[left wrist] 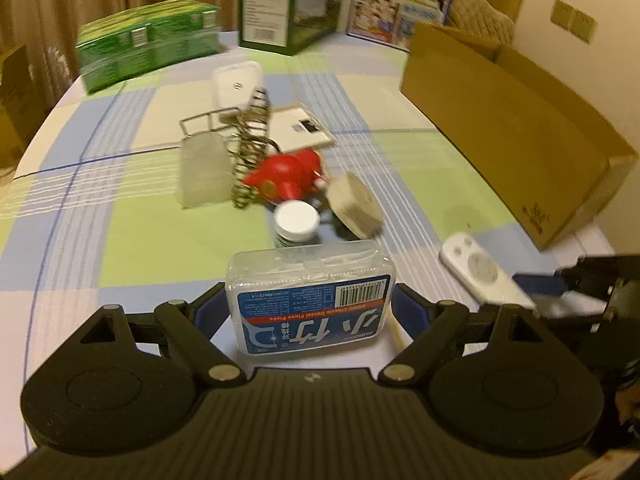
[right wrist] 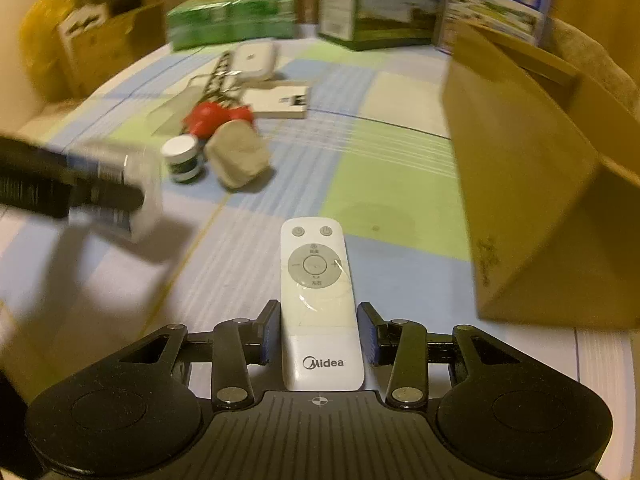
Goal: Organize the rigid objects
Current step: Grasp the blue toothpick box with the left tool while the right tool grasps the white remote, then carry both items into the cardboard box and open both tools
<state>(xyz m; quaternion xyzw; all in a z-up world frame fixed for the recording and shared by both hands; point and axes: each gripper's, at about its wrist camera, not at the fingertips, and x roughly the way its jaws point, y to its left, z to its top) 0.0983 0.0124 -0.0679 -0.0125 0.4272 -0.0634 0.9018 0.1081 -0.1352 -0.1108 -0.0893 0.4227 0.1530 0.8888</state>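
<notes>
Setting: a home room, likely living or dining area. Evidence: table covered with a checked pastel tablecloth (left wrist: pixel 120 240); brown curtains (left wrist: pixel 60 8) behind; wall switch plates (left wrist: pixel 574 20) on cream wall; cushioned chair back (left wrist: pixel 480 12); printed retail cartons (left wrist: pixel 280 0) and a green multipack (left wrist: pixel 148 42) on the table.

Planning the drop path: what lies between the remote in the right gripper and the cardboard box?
Only bare checked tablecloth, as the right wrist view shows. The remote sits between the right gripper's fingers, with the cardboard box ahead to its right.
</notes>
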